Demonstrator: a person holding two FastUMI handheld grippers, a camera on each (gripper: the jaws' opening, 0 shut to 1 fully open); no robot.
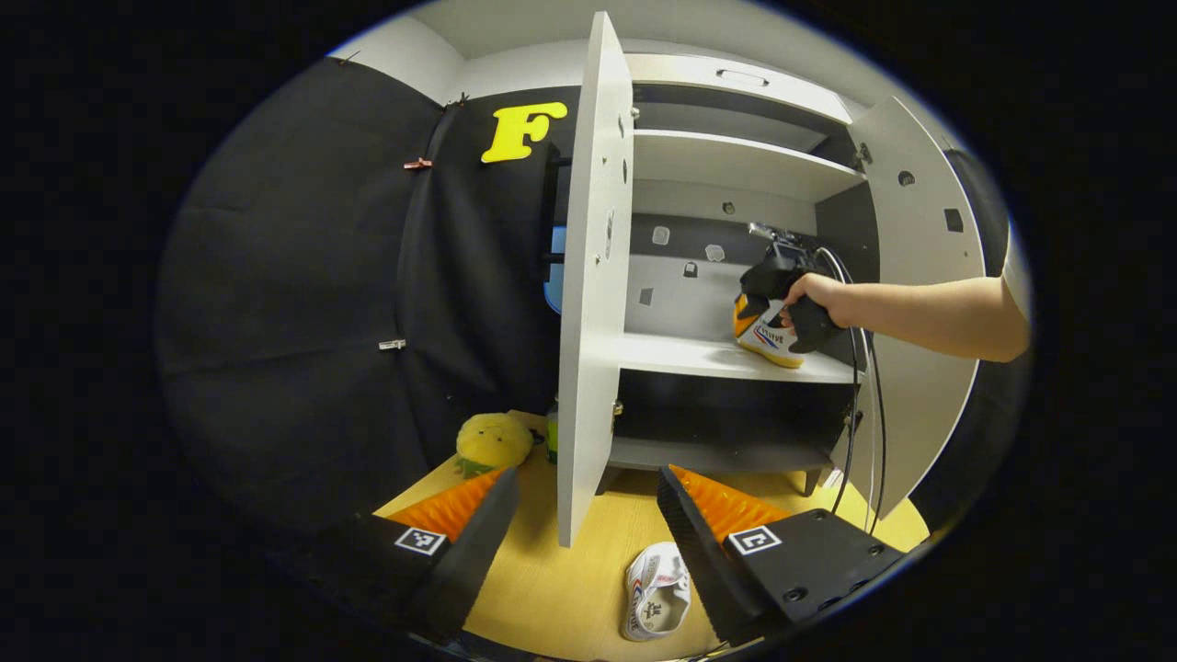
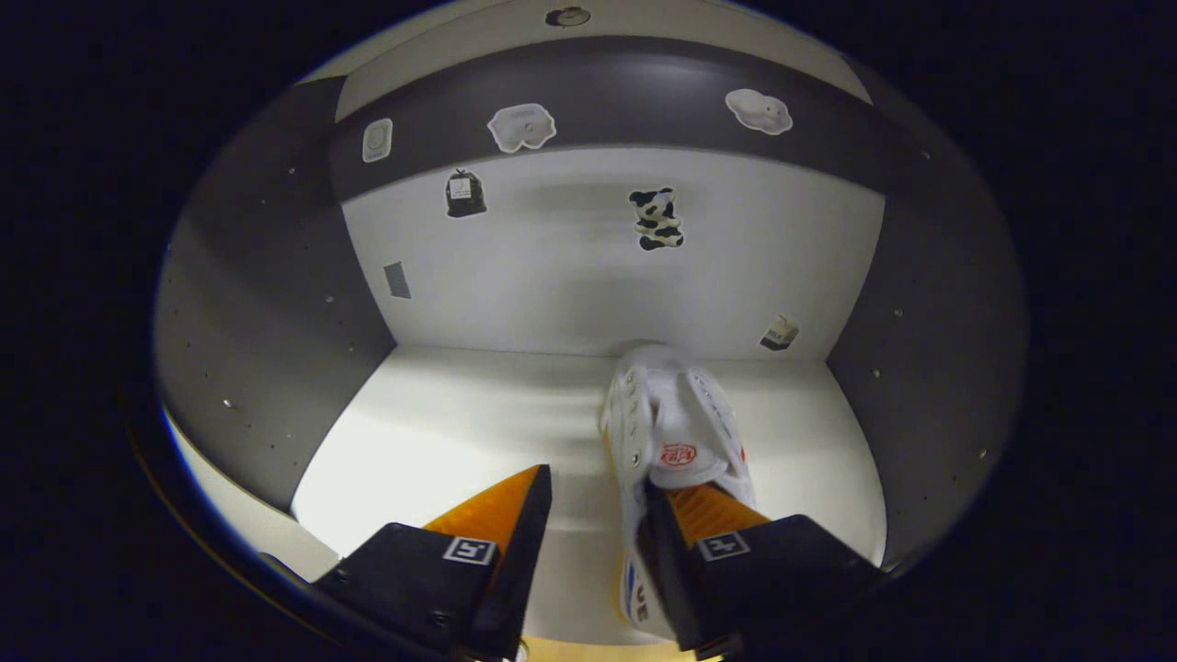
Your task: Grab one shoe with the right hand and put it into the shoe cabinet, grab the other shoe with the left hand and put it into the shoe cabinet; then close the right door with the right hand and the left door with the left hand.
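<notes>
On the middle shelf (image 2: 460, 423) of the shoe cabinet (image 1: 736, 165), my right gripper (image 2: 593, 515) sat with one shoe (image 2: 676, 432), toe toward the back wall. Its jaws stood apart; one finger was inside the shoe opening, the other was clear of it, so no squeeze on it. From the left gripper view, my right hand (image 1: 809, 299) held that gripper at the shoe (image 1: 768, 336) on the shelf. Left gripper (image 1: 588, 515) was wide open, holding nothing, above the desk (image 1: 570, 579). Second shoe (image 1: 655, 593) lay on the desk just beside its right finger. Left door (image 1: 593, 276) and right door (image 1: 919, 303) both stood open. Yellow plush toy (image 1: 494, 441) sat left of the cabinet.
</notes>
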